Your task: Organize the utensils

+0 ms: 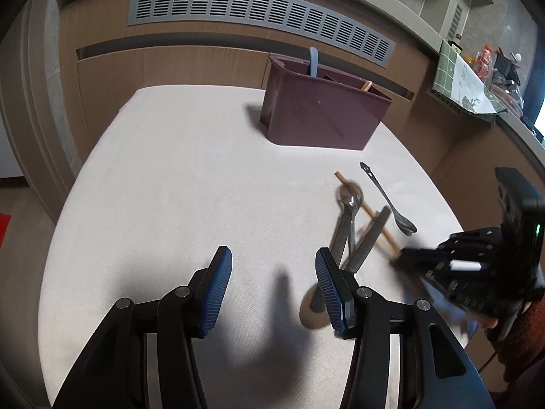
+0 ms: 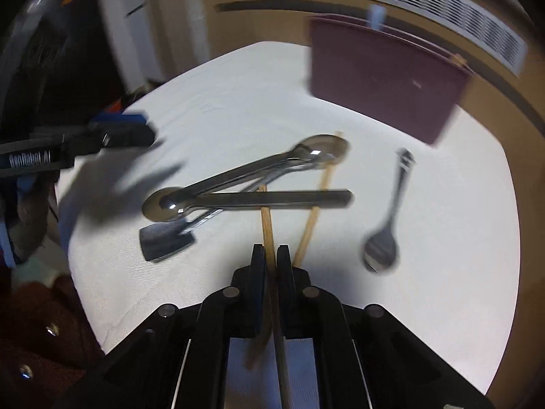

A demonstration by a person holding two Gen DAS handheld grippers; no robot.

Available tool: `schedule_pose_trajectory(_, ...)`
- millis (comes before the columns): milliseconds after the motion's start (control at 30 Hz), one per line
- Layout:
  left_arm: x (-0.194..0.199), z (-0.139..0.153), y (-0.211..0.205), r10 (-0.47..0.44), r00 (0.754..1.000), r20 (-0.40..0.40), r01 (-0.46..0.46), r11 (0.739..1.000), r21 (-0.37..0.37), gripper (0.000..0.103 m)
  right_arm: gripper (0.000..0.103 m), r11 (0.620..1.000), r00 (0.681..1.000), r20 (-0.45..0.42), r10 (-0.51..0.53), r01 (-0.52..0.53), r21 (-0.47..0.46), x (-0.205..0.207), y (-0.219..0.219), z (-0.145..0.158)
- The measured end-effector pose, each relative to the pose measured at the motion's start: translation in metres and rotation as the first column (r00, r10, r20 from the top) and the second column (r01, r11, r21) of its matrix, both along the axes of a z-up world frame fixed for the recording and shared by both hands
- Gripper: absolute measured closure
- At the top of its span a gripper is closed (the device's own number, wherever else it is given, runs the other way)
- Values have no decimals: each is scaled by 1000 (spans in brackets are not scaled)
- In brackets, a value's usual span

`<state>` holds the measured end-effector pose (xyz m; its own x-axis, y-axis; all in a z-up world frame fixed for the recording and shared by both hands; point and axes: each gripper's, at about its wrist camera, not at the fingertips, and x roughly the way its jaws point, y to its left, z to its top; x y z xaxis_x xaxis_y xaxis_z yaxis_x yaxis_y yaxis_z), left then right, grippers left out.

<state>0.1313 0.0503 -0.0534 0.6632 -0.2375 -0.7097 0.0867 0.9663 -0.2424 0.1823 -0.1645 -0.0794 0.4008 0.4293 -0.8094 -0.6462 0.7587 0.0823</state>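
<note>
A maroon utensil holder stands at the far side of the table, with a blue handle and a wooden stick end inside; it also shows in the right wrist view. A pile of metal spoons, a small spatula and wooden chopsticks lies on the white cloth. A lone spoon lies to the right. My right gripper is shut on one wooden chopstick. A second chopstick lies beside it. My left gripper is open and empty, left of the pile.
The table is covered by a white cloth and ends near a wooden cabinet with a grey vent. A counter with cloth and bottles is at the far right. The left gripper also shows in the right wrist view.
</note>
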Motion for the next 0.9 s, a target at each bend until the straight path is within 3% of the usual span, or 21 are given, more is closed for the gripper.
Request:
schedule_pose_trajectory(100,3,-1,-5,-16,1000,-7,16,1000,-2,52,99,990,994,-33,-106,109,93,9,-36,8)
schedule_pose_trajectory(267,6,-2,-22,-69,998,-11,69,998,14,52,99,957,965,-49,-256,261,127,22,-77,6)
schedule_pose_trajectory(400,4,0,-43,-158,987,-6,158,986,59,52,99,948,955,-56,-292,297,113,24,-86,-1)
schedule_pose_trajectory(500,4,3,-67,-282,959,-8,282,955,93,52,99,951,957,-68,-283,289,112,21,-87,-4)
schedule_pose_trajectory(633,13,2,-109,-451,892,-22,447,876,184,52,98,943,950,-73,-303,310,124,20,-89,-6)
schedule_pose_trajectory(733,26,-6,-134,-492,869,-59,490,836,246,52,94,929,940,-104,-325,338,154,20,-96,-8)
schedule_pose_trajectory(800,35,-13,-142,-498,863,-84,501,823,267,56,94,927,940,-126,-319,337,166,19,-99,-9)
schedule_pose_trajectory(900,52,-24,-145,-447,883,-142,468,844,262,63,94,941,950,-109,-291,305,145,13,-97,-7)
